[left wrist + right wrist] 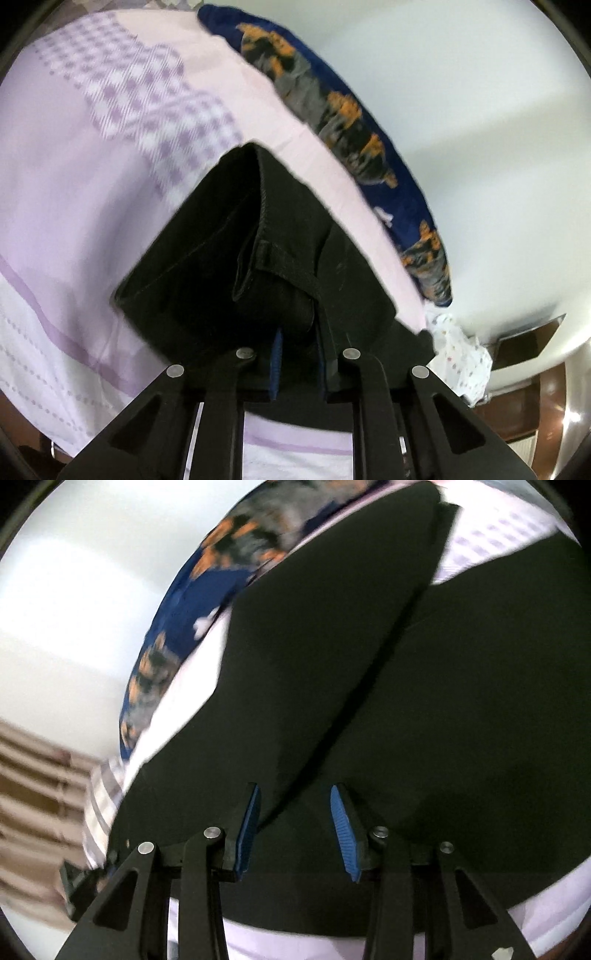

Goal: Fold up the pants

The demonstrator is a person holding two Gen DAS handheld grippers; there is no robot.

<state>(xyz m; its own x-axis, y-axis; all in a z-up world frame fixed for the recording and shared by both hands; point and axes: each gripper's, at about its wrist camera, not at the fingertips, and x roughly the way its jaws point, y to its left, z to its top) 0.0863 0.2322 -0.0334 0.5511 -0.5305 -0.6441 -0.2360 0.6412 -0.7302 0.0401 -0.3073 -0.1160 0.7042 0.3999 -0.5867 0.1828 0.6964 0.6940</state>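
The black pants (pixel 236 258) lie on a pink and lilac bedsheet (pixel 74 192). In the left wrist view my left gripper (pixel 299 354) is shut on a bunched fold of the pants' waistband, with a belt loop just beyond the fingers; the fabric hides most of the blue pads. In the right wrist view the pants (pixel 424 701) fill most of the frame, with a long crease running diagonally. My right gripper (pixel 295 812) is open, its blue pads (pixel 341 830) spread apart just over the black fabric, holding nothing.
A dark blue pillow with orange and grey patches (pixel 332 110) lies along the bed's far edge against a white wall (pixel 461 110); it also shows in the right wrist view (pixel 192 602). A white dotted cloth (pixel 461 362) lies at the bed's corner. Brown wooden furniture (pixel 29 794) stands beyond.
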